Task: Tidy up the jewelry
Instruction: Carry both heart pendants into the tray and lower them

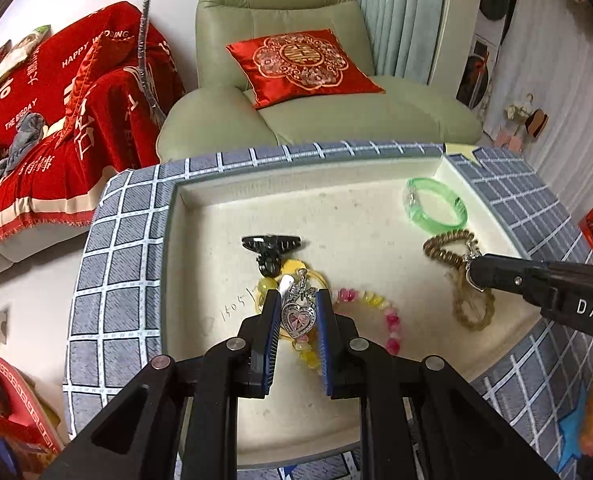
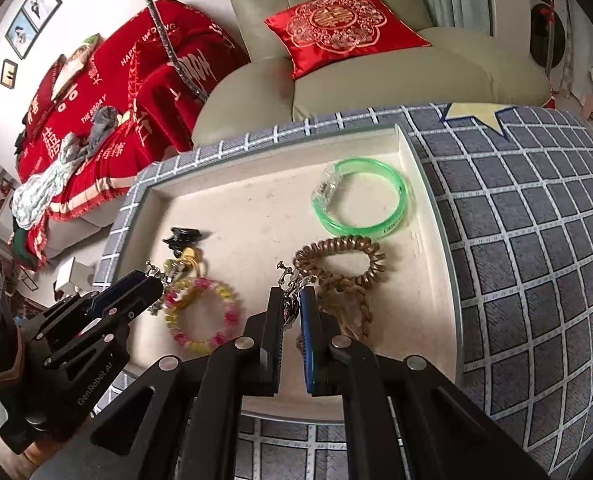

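A cream tray [image 1: 224, 200] [image 2: 428, 216] on a checked cloth holds the jewelry. My left gripper [image 1: 296, 314] [image 2: 152, 284] is shut on a silver heart earring [image 1: 296, 316] with a pink stone, just above a pink and yellow bead bracelet [image 1: 380, 308] [image 2: 204, 316]. My right gripper [image 2: 292, 310] [image 1: 476, 276] is shut on a second silver earring [image 2: 290, 308], above a brown braided bracelet [image 2: 352, 304] [image 1: 472, 312]. A bronze coil hair tie [image 2: 336, 260] [image 1: 448, 248], a green bangle [image 2: 364, 200] [image 1: 436, 204] and a black hair claw [image 1: 270, 246] [image 2: 184, 236] lie in the tray.
The blue-grey checked cloth [image 2: 528, 240] [image 1: 112, 264] covers the table around the tray. Behind stand a green armchair [image 1: 288, 80] with a red cushion [image 2: 344, 24] and a sofa under a red throw [image 1: 56, 120].
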A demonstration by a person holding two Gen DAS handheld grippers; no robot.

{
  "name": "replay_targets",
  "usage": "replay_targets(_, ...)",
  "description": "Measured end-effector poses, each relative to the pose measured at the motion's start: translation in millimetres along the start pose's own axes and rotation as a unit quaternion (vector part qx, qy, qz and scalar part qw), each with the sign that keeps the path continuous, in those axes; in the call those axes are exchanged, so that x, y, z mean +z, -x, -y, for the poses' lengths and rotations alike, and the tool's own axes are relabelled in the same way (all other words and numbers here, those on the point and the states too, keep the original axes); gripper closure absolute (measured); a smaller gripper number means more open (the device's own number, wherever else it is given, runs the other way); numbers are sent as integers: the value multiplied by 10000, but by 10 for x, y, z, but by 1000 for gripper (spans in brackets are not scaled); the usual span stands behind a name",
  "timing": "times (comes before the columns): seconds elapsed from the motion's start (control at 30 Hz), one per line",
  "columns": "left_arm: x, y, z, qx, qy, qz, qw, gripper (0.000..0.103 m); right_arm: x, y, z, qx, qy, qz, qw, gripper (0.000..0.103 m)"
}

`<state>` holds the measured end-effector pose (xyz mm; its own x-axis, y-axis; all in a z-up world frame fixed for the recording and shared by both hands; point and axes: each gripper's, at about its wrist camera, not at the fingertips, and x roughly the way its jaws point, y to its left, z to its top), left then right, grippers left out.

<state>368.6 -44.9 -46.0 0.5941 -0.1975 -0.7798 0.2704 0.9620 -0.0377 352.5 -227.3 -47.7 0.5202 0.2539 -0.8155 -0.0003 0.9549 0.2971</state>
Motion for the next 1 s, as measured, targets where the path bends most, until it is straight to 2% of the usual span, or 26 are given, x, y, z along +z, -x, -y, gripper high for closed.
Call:
replay_targets(0.53,-83,-108,109,160,-178,-131,9996,70,-139,-175,50,-195,9,-132,9997,93)
replay_targets(0.67,-91,-100,103,94,-124,-124,9998,70,-145,-164,82,-59,-115,-212,9997,90)
replay_targets(0.7,-94,-88,97,77,-103,-102,9999,70,-141,-155,87,-16,-149,-203,9997,83)
replay_targets(0.8,-93,-69,78,30,-34,-93,9999,70,-150,-80,104,151,-234,-89,9996,43)
replay_targets(1.0,-80,-54,55,152,69,-74,9998,70,-158,159,86,233,-223,196,9993,41)
